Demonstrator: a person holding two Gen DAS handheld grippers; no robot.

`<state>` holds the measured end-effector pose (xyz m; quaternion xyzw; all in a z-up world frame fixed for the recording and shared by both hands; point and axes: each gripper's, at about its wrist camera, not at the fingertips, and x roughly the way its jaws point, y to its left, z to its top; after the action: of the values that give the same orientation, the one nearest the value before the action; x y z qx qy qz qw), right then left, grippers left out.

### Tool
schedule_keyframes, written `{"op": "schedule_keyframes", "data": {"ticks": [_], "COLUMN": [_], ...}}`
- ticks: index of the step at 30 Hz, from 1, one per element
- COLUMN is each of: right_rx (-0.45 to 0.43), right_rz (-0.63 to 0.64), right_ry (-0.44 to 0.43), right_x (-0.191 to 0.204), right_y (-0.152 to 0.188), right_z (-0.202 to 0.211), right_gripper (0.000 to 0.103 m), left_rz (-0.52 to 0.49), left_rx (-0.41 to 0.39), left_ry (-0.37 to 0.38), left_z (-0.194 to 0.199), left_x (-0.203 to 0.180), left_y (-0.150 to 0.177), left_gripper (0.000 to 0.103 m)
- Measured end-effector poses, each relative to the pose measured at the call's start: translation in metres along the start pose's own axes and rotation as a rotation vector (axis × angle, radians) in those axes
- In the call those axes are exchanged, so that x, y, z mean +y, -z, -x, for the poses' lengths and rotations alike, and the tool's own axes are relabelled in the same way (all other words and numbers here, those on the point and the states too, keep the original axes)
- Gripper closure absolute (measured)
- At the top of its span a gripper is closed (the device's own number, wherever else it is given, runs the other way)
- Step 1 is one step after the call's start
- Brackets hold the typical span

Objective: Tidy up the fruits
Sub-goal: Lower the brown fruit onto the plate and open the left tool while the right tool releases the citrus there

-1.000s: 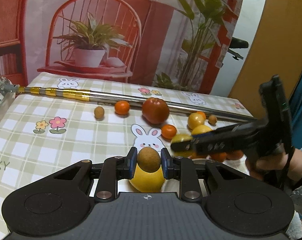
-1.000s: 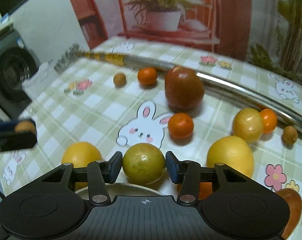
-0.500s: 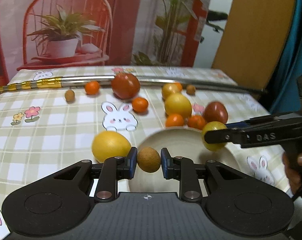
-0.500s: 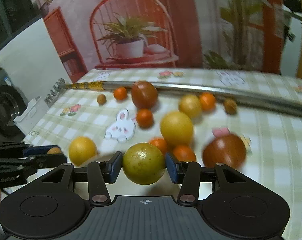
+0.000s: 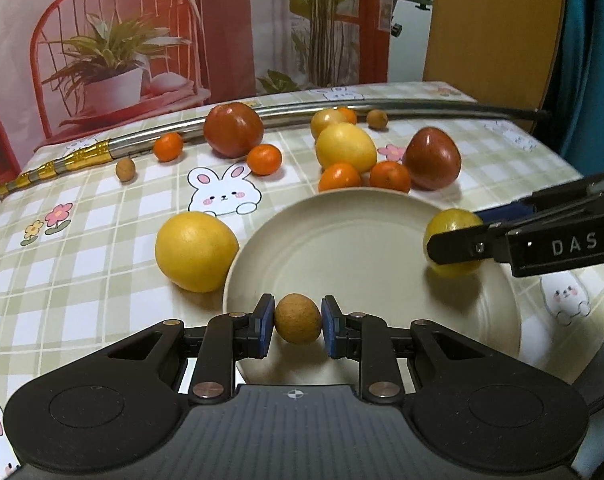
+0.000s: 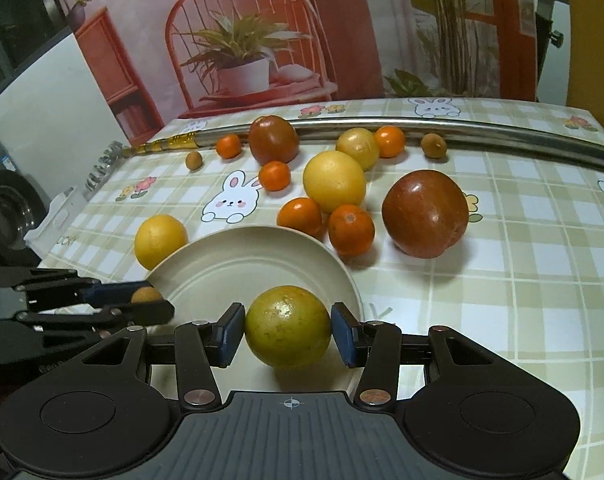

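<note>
My left gripper is shut on a small brown round fruit and holds it over the near rim of a beige plate. My right gripper is shut on a yellow-green round fruit over the plate's right part. The same fruit shows in the left wrist view, held by the right gripper. The left gripper shows at the plate's left edge in the right wrist view.
Loose fruit lies on the checked tablecloth beyond the plate: a yellow fruit against the plate's left rim, two dark red fruits, several small oranges, another yellow fruit. A long metal rod lies across the back.
Both grippers have swung in over the plate with their fruits still held. The plate now fills the near view of both cameras.
</note>
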<state>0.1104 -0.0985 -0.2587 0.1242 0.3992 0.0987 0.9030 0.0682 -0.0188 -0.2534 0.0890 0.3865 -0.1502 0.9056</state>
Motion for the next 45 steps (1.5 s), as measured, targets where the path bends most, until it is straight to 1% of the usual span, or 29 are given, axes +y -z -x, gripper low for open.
{"op": "schedule_keyframes", "data": {"ticks": [14,27,32,35,38,45], "right_rx": [0.002,0.018,0.000,-0.004,-0.025,-0.081], "right_rz": [0.033,0.013,0.028,0.031,0.037,0.069], "right_ry": [0.030,0.025,0.033,0.034,0.038,0.040], "right_x": [0.003,-0.003,-0.002,-0.002,-0.001,0.004], "right_y": [0.008,0.010,0.009,0.008,0.008,0.006], "right_z": [-0.004,-0.007,-0.005,-0.004,0.000,0.007], "right_gripper": [0.059,0.058,0.058,0.057,0.053,0.053], "left_rz": [0.029,0.045,0.056,0.075,0.094,0.119], "left_rx": [0.014,-0.012,-0.021,-0.047,-0.071,-0.110], "left_ry": [-0.050,-0.073,-0.078,-0.090,-0.089,-0.096], "left_z": [-0.003,-0.001,0.000,0.005,0.009,0.016], "left_x": [-0.001,-0.002,-0.002,-0.001,0.000,0.003], "left_y": [0.007,0.010,0.011,0.013,0.016,0.015], "left_gripper": [0.076,0.076,0.075,0.075,0.074,0.074]}}
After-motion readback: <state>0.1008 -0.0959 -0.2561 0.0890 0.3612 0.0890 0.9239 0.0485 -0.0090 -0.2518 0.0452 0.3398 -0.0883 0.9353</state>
